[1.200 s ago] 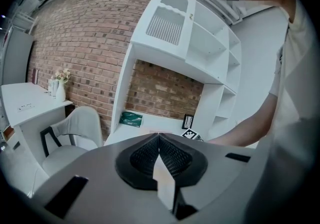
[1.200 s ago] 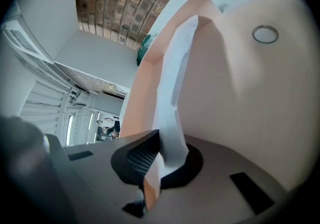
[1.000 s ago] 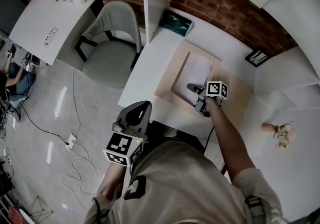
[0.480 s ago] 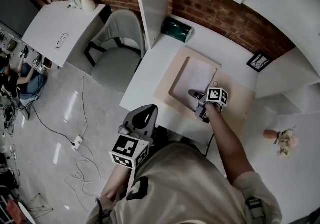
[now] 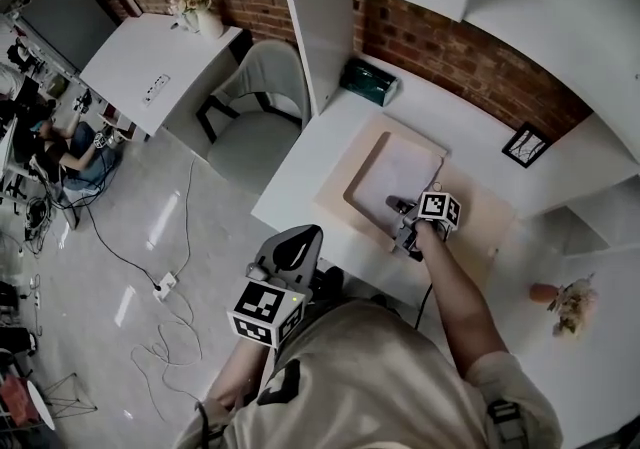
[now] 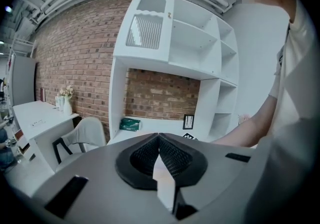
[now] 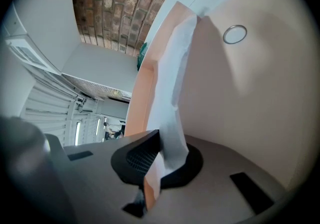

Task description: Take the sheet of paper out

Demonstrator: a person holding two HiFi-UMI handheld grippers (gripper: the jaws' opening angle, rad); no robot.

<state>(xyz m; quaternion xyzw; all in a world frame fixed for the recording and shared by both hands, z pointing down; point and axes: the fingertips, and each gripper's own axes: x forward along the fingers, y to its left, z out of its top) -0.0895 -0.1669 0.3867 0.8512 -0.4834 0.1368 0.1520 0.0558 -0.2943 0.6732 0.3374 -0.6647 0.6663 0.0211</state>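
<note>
- The left hand-held gripper point(image 5: 303, 235) hangs off the near edge of the table point(image 5: 310, 172), at about 7 o'clock from the work. Its jaws are pressed together with nothing between them, and it is well apart from the paper.
- The sheet of paper point(image 5: 400, 169) sits in the left half of an open peach folder point(image 5: 480, 202) on the table. In the head view its long axis seems to run from 7 to 1 o'clock, though from this angle it looks nearly square.
- The right hand-held gripper point(image 5: 398, 207) is at the sheet's near right corner, with its jaws closed tight on the white edge. A strip of the folder's orange edge shows in the same pinch; I cannot tell whether it is clamped too.
- From the right hand-held gripper the sheet stretches away toward 11 o'clock. The pull that frees it would therefore likely run back toward 5 o'clock, toward the person.
- The right hand is far nearer and already has the grip. The likely snag is the folder dragging along with the sheet.
</note>
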